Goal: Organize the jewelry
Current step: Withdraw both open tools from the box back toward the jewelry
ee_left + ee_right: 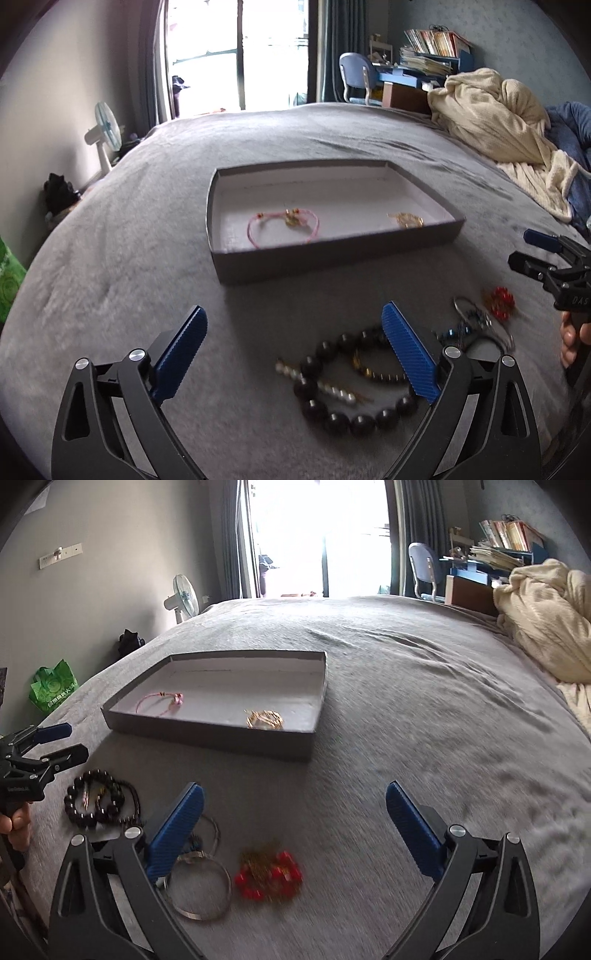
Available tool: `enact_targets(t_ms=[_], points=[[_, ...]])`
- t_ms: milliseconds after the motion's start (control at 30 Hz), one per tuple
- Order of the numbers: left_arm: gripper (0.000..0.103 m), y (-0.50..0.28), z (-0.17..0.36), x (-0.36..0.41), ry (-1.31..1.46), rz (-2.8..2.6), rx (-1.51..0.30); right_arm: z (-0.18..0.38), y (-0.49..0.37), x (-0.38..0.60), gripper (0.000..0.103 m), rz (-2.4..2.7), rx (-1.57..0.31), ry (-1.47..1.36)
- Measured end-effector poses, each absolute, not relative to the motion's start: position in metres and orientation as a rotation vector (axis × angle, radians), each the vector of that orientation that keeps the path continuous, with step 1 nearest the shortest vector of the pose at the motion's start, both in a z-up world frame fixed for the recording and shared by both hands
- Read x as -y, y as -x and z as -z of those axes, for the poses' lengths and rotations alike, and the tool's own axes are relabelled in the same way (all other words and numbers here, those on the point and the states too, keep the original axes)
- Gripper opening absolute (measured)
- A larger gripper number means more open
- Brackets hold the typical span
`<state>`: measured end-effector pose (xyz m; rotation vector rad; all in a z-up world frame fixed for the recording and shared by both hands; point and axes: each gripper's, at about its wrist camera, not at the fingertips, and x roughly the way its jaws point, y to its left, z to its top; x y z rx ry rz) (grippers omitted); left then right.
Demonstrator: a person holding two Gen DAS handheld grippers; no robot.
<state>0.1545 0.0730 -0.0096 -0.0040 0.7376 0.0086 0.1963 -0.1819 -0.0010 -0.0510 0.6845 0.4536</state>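
A shallow grey box lies on the grey bed with a pink cord bracelet and a gold chain inside. My left gripper is open above a dark bead bracelet and a pearl strip, gripping nothing. My right gripper is open too, with a red bead piece on the bed between its fingers and a silver bangle under its left finger. The box lies ahead to the left. Each gripper shows in the other's view: right, left.
A cream blanket is heaped on the bed's far right. Beyond the bed stand a fan, a green bag, a blue chair and a cluttered desk. A hand holds the left gripper's handle.
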Motion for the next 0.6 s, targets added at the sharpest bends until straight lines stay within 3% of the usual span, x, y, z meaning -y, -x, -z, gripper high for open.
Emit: enact_targets(t_ms=[600], points=[[0.095,-0.112,0.025,-0.049,-0.042,0.033,-0.693,0.024,-0.165,0.19,0.097,-0.418,-0.745,0.089]])
